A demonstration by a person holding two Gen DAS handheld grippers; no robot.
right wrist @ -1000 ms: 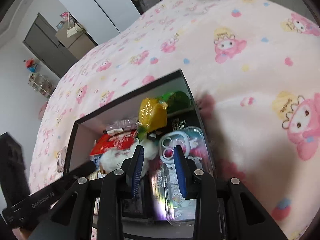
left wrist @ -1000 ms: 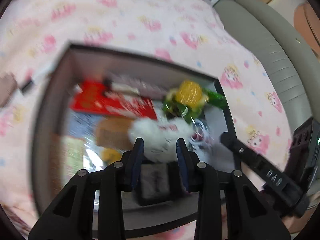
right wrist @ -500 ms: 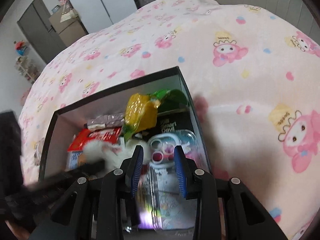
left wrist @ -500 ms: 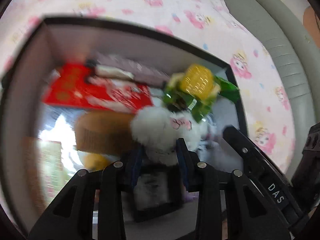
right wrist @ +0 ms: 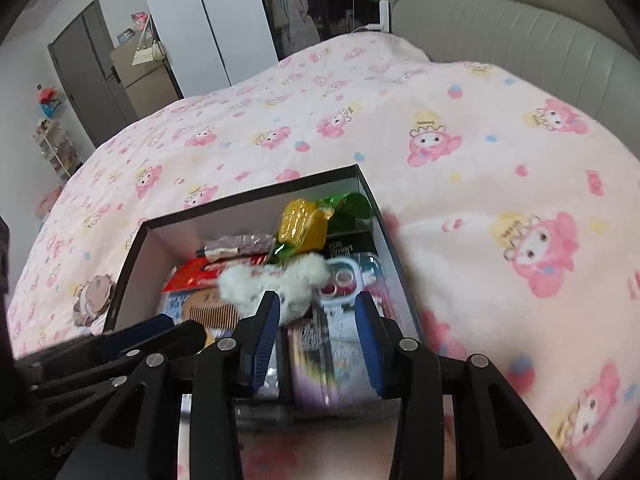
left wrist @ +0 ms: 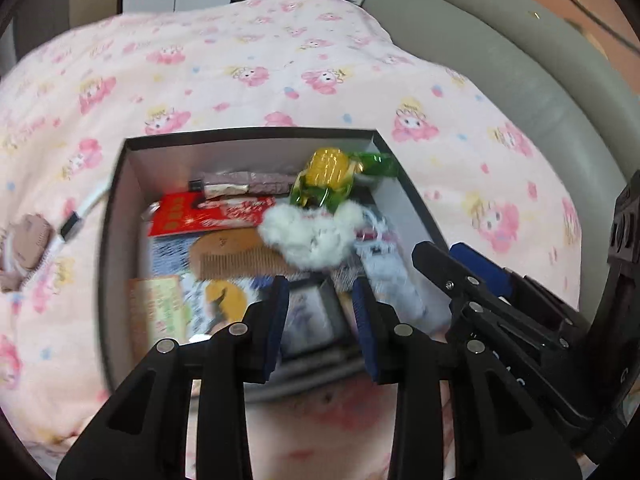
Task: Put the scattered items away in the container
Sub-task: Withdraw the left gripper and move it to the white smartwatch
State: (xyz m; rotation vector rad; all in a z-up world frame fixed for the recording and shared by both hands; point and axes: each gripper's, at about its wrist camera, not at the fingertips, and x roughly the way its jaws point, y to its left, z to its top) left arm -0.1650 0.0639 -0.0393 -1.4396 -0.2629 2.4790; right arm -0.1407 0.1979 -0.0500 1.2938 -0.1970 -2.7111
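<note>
A black box [left wrist: 256,133] [right wrist: 248,196] sits on a pink patterned blanket. It holds a white fluffy toy [left wrist: 312,232] [right wrist: 276,280], a yellow and green corn packet [left wrist: 332,172] [right wrist: 300,220], a red packet [left wrist: 200,216], a wooden comb [left wrist: 236,256] [right wrist: 212,312] and several other items. My left gripper [left wrist: 320,316] is open and empty above the box's near edge. My right gripper [right wrist: 316,336] is open and empty over the box's near right part. A brown hair scrunchie [left wrist: 28,240] [right wrist: 92,296] and a white cable [left wrist: 80,216] lie on the blanket left of the box.
The right gripper's fingers [left wrist: 460,272] show at the right of the left wrist view. The left gripper's fingers [right wrist: 140,340] show at the lower left of the right wrist view. A grey padded headboard [right wrist: 500,32] stands behind the bed. Cabinets [right wrist: 132,68] stand far left.
Both grippers have pulled back and up from the box. More of the blanket and room shows now. The items in the box have not moved.
</note>
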